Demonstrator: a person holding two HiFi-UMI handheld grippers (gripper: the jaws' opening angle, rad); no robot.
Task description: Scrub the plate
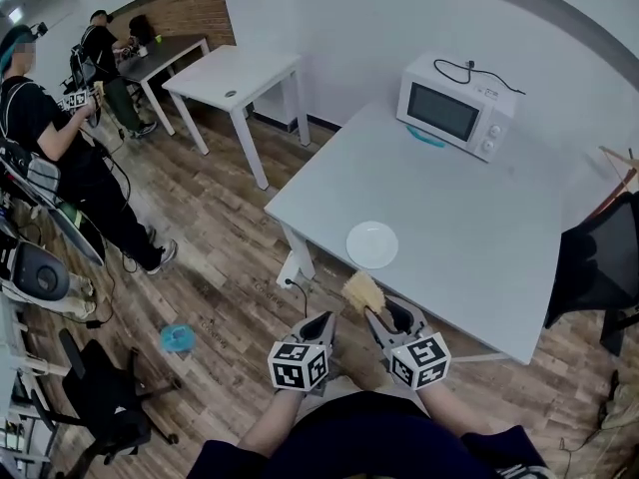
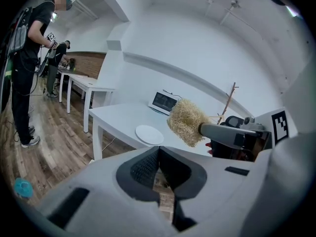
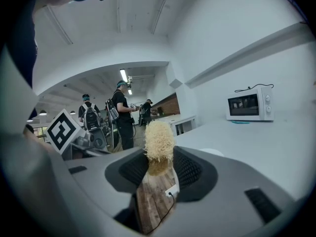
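Observation:
A round white plate [image 1: 371,244] lies near the front edge of the pale grey table [image 1: 479,247]. Just in front of that edge my right gripper [image 1: 373,312] is shut on a straw-coloured scrubbing pad [image 1: 362,290], which sticks out past its tips toward the plate. In the right gripper view the pad [image 3: 159,141] fills the gap between the jaws. My left gripper [image 1: 322,322] hangs beside it over the floor, jaws shut with nothing in them. The left gripper view shows the plate [image 2: 149,135] ahead on the table and the pad [image 2: 186,122] to the right of it.
A white microwave [image 1: 454,106] stands at the table's far side. A black chair [image 1: 597,267] sits at the table's right. Two people [image 1: 60,138] stand far left by other white tables [image 1: 235,73]. A small blue object [image 1: 177,338] lies on the wooden floor.

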